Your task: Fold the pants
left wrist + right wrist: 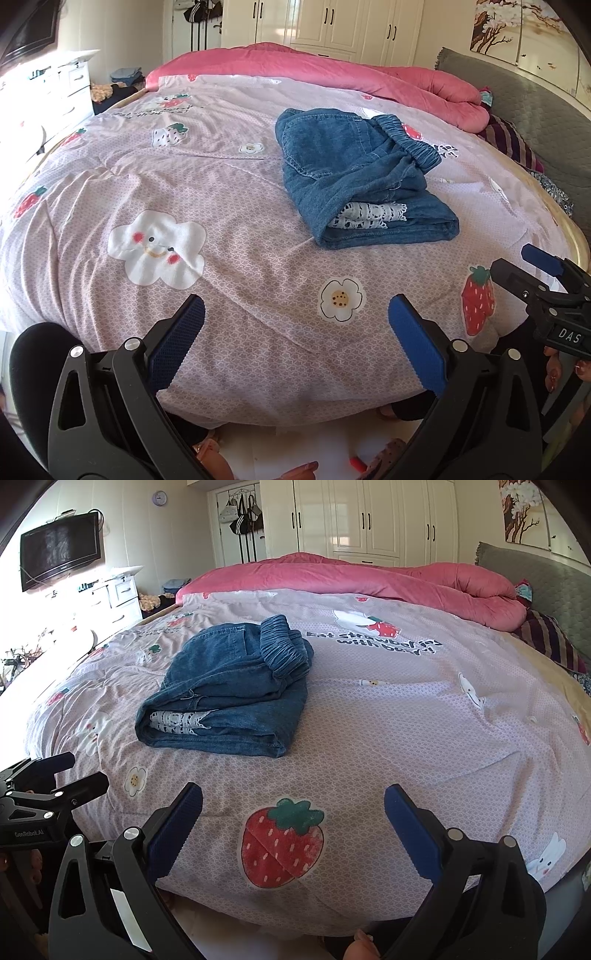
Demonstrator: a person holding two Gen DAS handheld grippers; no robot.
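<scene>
Fingers point(416, 339) spread — "DAS", "GenRobot.AI" labels, folded pants point(229, 694)

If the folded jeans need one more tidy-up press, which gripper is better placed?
Marginally the left gripper, probably: in its view the jeans lie ahead, slightly right; from the right gripper they sit further off-centre. Both are open, empty, at the bed's edge.

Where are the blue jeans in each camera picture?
Left wrist view: the folded jeans lie on the bed, above and right of the middle.
Right wrist view: the jeans lie above and left of the middle.
Shared landmark: the white lace trim peeking out of the near fold.
</scene>
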